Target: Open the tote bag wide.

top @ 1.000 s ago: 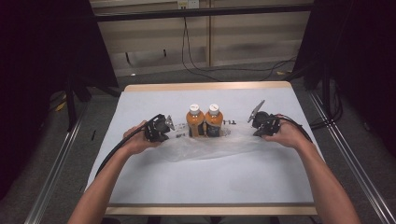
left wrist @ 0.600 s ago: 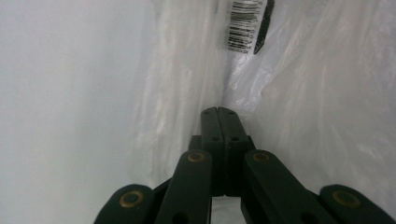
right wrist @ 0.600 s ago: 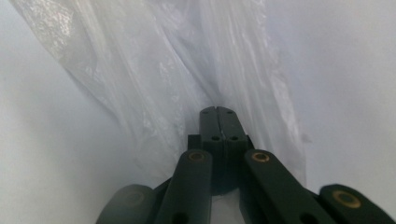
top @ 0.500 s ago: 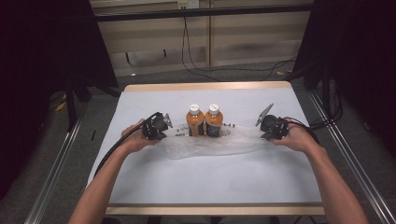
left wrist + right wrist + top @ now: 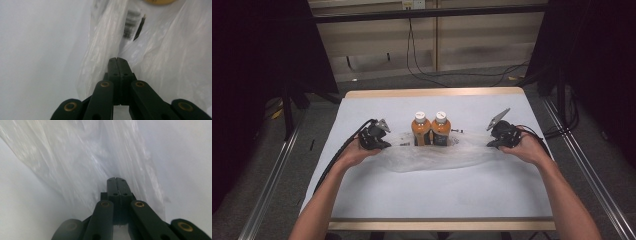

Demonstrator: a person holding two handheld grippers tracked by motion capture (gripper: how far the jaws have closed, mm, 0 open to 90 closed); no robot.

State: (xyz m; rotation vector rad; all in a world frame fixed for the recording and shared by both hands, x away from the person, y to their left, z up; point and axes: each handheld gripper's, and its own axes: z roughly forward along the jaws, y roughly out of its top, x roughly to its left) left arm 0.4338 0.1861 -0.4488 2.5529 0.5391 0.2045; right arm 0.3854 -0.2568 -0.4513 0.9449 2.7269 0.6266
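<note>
We hold the plastic bag (image 5: 437, 155) stretched: left gripper (image 5: 384, 142) & right gripper (image 5: 492, 142) pinching opposite ends, two bottles (image 5: 431, 131) between, just behind.

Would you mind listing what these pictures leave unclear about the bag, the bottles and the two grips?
- Bottles: high view, labels too small to read; lower parts veiled by the bag.
- Bag mouth: high view, crumpled clear film; which side is open cannot be told.
- Left gripper: jaws shut at a fold of film; the film caught between them is hidden by the jaws.
- Right gripper: same, with blurred film.
- Bag print: left gripper view, dark marks blurred, unreadable.
</note>
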